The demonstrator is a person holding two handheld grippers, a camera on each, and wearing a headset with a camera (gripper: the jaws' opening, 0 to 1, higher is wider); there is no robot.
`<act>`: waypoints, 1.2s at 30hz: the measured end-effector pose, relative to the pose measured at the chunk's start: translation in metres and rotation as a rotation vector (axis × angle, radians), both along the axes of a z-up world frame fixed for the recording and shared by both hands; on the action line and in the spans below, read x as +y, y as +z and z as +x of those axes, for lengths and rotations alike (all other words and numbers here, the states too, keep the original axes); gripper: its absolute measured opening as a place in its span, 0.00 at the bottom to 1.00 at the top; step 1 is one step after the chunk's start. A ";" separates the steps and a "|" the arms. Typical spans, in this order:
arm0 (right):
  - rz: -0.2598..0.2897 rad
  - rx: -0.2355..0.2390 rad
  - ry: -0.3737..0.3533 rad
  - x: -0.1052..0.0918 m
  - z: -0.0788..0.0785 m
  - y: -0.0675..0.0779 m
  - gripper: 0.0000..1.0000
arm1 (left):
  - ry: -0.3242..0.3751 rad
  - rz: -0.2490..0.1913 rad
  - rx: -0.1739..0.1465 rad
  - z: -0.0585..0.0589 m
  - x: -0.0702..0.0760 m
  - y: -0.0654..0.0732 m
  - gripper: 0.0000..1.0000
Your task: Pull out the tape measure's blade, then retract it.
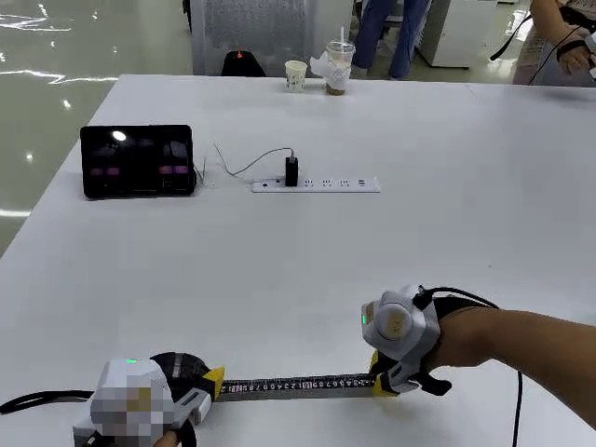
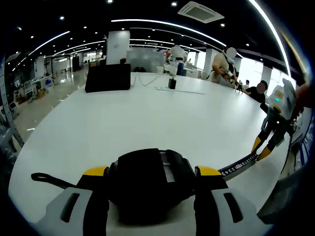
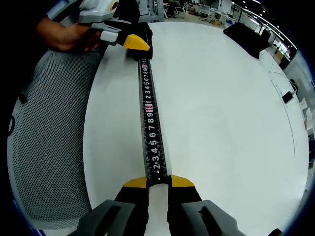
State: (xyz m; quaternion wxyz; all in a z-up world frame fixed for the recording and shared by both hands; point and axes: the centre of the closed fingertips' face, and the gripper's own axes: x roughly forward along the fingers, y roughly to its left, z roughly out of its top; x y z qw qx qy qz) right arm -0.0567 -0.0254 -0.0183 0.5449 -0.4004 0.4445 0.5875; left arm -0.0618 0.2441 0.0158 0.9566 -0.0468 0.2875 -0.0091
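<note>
**Two grippers, one tape measure, blade out**

1. My right gripper (image 3: 157, 182): bottom centre of the right gripper view. Its yellow-tipped jaws are pinched together on the free end of the blade (image 3: 149, 115). In the head view it sits lower right of centre, and my forearm runs off the right edge.

2. My left gripper (image 2: 152, 172): bottom of the left gripper view. Its jaws are clamped on either side of the black tape measure case (image 2: 147, 191). In the head view this pair sits in the lower left corner.

3. Blade: out of the case, numbered face up, spanning the gap between my two grippers along the bottom of the head view. It runs low over the white table (image 1: 372, 261); I cannot tell whether it touches. In the right gripper view it climbs from bottom centre to the upper left, where my hand (image 3: 69, 37) holds the left gripper.

4. Grey mesh surface (image 3: 49, 142): left side of the right gripper view, beside the table edge.

5. Tablet (image 1: 138, 160): upper left of the head view, propped up on the table.

6. Power strip (image 1: 317, 184): just right of the tablet, with a black charger (image 1: 291, 171) plugged in.

7. Paper cup (image 1: 295, 74) and plastic cup (image 1: 337, 67): top centre of the head view, side by side at the far table edge.
</note>
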 end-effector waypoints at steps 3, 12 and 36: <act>-0.005 0.003 0.002 -0.001 0.000 0.000 0.10 | 0.004 -0.006 0.004 -0.001 0.000 -0.001 0.65; 0.017 -0.014 -0.015 -0.001 0.001 0.000 0.10 | -0.019 0.011 0.031 -0.003 -0.002 -0.003 0.64; -0.001 -0.039 -0.005 0.003 0.000 0.000 0.11 | -0.032 0.030 0.031 -0.002 -0.001 -0.004 0.64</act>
